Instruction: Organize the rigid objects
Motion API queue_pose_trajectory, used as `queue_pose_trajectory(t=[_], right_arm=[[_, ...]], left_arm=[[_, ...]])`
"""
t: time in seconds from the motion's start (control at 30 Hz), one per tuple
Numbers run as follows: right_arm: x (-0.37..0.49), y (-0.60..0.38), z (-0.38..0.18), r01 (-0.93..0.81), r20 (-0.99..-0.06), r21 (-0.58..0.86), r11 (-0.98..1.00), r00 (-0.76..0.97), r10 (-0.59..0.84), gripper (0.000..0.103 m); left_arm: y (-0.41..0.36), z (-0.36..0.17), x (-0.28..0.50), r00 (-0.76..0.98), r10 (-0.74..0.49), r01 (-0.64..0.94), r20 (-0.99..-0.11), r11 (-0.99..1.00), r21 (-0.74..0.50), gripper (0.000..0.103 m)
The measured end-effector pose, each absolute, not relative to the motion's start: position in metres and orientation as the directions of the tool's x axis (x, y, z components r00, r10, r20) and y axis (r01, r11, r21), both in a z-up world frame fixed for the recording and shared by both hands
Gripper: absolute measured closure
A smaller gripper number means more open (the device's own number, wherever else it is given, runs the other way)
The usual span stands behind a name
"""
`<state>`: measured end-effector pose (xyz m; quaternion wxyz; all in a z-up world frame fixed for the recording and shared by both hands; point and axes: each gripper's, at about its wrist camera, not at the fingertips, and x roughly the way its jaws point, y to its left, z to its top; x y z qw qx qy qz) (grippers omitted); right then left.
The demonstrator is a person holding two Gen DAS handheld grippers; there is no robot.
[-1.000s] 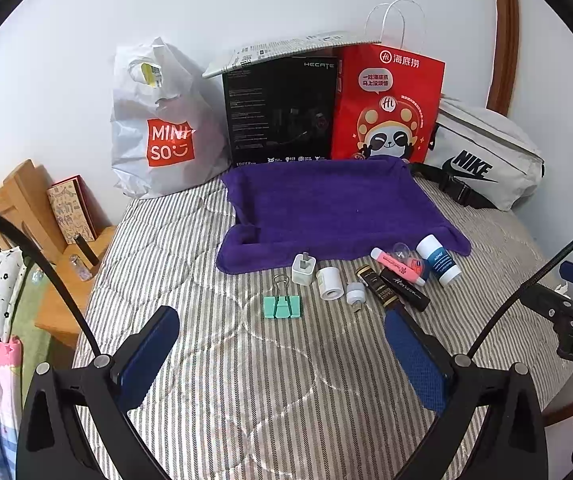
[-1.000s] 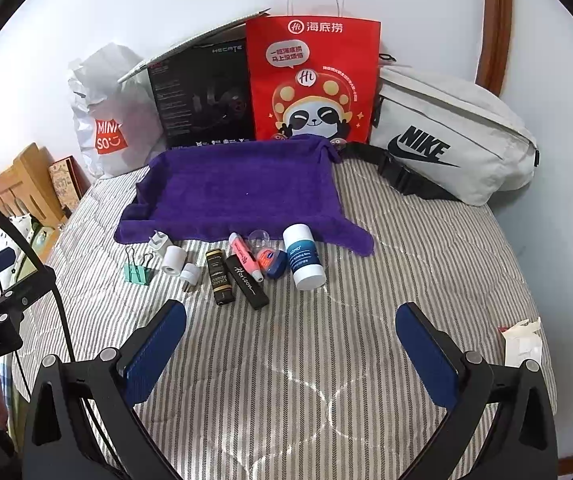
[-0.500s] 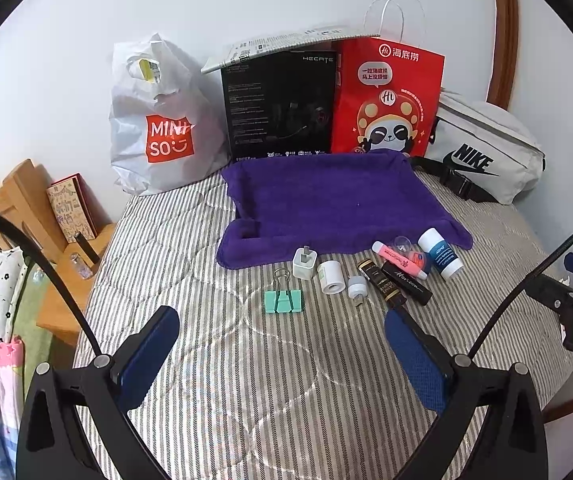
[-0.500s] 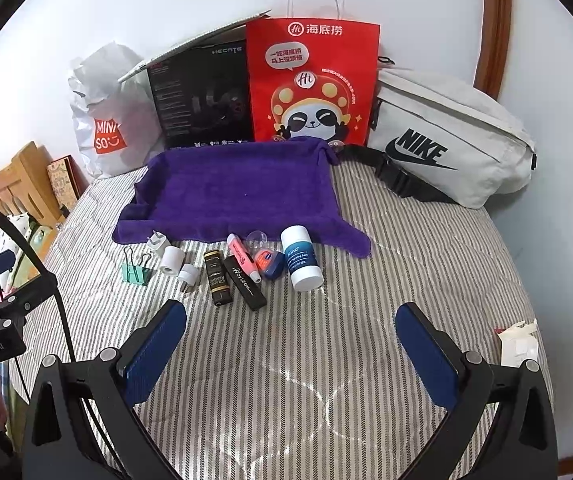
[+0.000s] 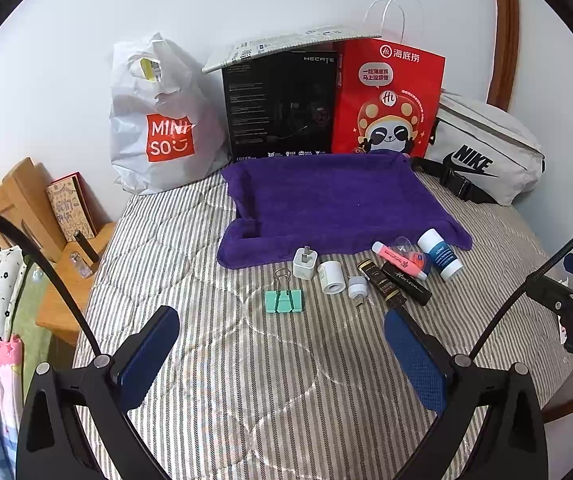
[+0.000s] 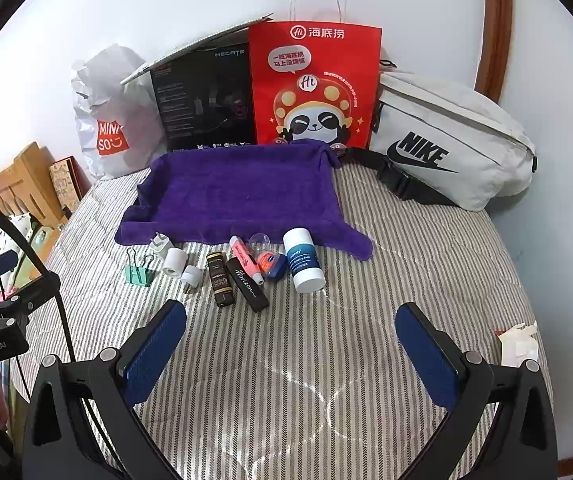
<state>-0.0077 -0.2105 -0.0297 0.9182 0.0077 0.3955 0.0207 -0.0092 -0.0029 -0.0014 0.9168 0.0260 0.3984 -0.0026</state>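
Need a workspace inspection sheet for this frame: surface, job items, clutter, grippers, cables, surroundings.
Surface: striped quilted mattress, purple towel tray at the back, nothing in it.
Job's things: row before the towel: green binder clip, white plug adapter, white tape roll, two dark tubes, pink tube, white-and-blue bottle.
Clutter: crumpled wrapper at the right edge.
Grippers: left hand-held gripper and right hand-held gripper open, both holding nothing.
Cables: black cable by the left gripper.
Surroundings: white plastic bag, black box, red paper bag, grey waist bag against the wall.
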Motion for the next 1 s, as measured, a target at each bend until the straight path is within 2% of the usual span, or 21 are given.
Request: queue_pose_trajectory(t=[1.0], right_arm=[[-0.0088,-0.2107,-0.0282,-0.028,-0.721,0.025,0.999,0.692,0.037,0.0]], left_arm=[[0.0,-0.001,-0.0104,0.682,0.015,0.026,-0.732,0.999,0.044,0.0]])
